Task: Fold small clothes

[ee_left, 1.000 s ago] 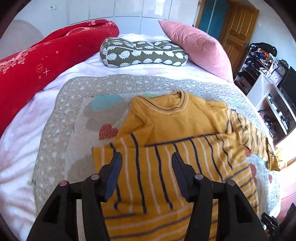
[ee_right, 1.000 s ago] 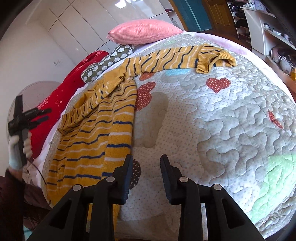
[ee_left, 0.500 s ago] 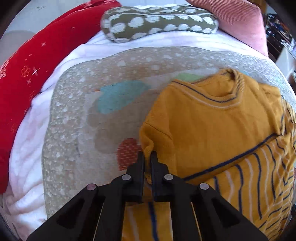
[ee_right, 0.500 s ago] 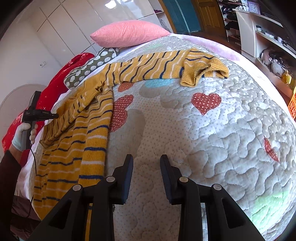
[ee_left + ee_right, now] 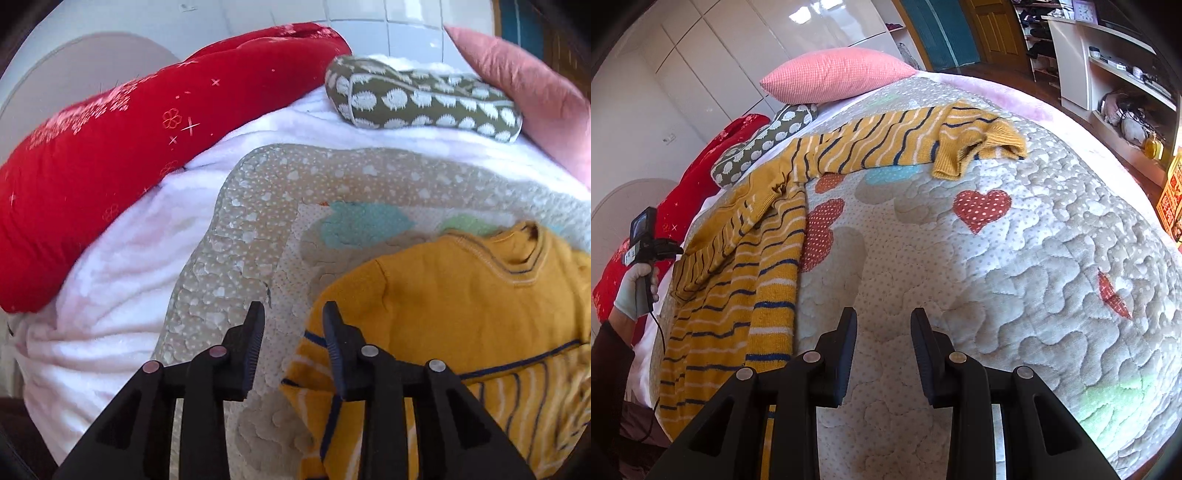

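Centrally, mustard striped sweater (image 5: 746, 258) spread on heart-patterned quilt (image 5: 997, 295), left gripper (image 5: 291, 325) fingers apart, empty, beside the sweater's folded shoulder, right gripper (image 5: 882, 328) fingers apart, empty, over quilt beside the sweater's hem, one sleeve stretched below pink pillow (image 5: 834, 75).

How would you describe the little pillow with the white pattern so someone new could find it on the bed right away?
Start at the head of the bed, beyond the heart-patterned quilt. There, between the red blanket and the pink pillow, lies a long, narrow cushion. It alone is olive green, covered in rows of small white hedgehog-like shapes.
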`<state>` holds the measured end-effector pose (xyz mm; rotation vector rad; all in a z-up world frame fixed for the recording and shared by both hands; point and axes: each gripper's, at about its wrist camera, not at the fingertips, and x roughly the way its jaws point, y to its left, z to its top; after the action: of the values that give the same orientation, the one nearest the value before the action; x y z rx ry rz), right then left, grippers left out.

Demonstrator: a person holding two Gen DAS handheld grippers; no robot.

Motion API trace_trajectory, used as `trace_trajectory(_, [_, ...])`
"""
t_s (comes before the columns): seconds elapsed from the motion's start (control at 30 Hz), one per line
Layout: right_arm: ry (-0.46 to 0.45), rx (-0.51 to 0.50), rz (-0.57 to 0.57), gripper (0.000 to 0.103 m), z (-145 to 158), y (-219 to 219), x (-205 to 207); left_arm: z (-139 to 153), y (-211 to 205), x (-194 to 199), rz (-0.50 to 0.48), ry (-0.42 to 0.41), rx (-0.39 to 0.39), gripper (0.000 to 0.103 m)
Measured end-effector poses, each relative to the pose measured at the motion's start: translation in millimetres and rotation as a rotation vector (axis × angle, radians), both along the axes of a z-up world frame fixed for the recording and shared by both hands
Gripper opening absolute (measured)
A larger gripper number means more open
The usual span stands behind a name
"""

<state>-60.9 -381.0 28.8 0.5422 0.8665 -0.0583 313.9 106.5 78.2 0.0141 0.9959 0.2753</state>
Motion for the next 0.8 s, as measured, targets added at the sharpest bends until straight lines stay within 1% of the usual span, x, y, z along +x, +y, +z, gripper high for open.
trace_trajectory(0.03, [-0.004, 0.007, -0.019, 0.043, 1, -8, -1, 9, 6, -12, 0.013, -0.023, -0.053, 0.034])
trace_trajectory(0.07, [-0.012, 0.017, -0.04, 0.047, 1, -16, -1, 16, 10, -27, 0.015, -0.043, -0.108, 0.039])
trace_trajectory(0.1, [-0.021, 0.033, -0.065, 0.054, 1, -27, -1, 24, 11, -44, 0.01, -0.058, -0.16, 0.043])
trace_trajectory(0.17, [-0.027, 0.079, -0.115, 0.056, 0, -48, 3, 35, 6, -81, -0.028, -0.091, -0.252, 0.052])
trace_trajectory(0.2, [-0.034, 0.11, -0.135, 0.056, 0, -58, 7, 39, -2, -100, -0.059, -0.107, -0.289, 0.054])
trace_trajectory(0.27, [-0.05, 0.175, -0.174, 0.059, -1, -77, 18, 41, -21, -131, -0.115, -0.13, -0.352, 0.062])
trace_trajectory(0.33, [-0.06, 0.221, -0.22, 0.061, -3, -93, 35, 38, -40, -153, -0.153, -0.142, -0.424, 0.063])
trace_trajectory(0.4, [-0.072, 0.256, -0.245, 0.061, -3, -102, 56, 31, -60, -165, -0.191, -0.138, -0.52, 0.063])
trace_trajectory(0.43, [-0.08, 0.254, -0.253, 0.061, -1, -103, 66, 27, -69, -167, -0.209, -0.135, -0.557, 0.063])
trace_trajectory(0.47, [-0.08, 0.221, -0.258, 0.061, 1, -102, 77, 24, -79, -168, -0.23, -0.131, -0.578, 0.063])
trace_trajectory(0.5, [-0.066, 0.161, -0.262, 0.061, 4, -99, 87, 21, -87, -168, -0.248, -0.13, -0.585, 0.063])
trace_trajectory(0.53, [-0.037, 0.112, -0.254, 0.05, 6, -96, 98, 19, -92, -167, -0.261, -0.132, -0.585, 0.063])
trace_trajectory(0.57, [0.004, 0.092, -0.227, 0.03, 6, -93, 109, 17, -97, -167, -0.273, -0.137, -0.585, 0.063])
trace_trajectory(0.6, [0.045, 0.095, -0.195, 0.005, 7, -90, 117, 17, -96, -167, -0.281, -0.145, -0.591, 0.063])
trace_trajectory(0.63, [0.043, 0.098, -0.194, 0.005, 14, -88, 117, 17, -94, -167, -0.285, -0.159, -0.604, 0.063])
trace_trajectory(0.7, [0.0, 0.11, -0.156, 0.005, 39, -82, 114, 18, -78, -166, -0.283, -0.193, -0.633, 0.063])
trace_trajectory(0.8, [-0.078, 0.171, -0.093, 0.005, 84, -60, 111, 20, -40, -168, -0.233, -0.266, -0.664, 0.063])
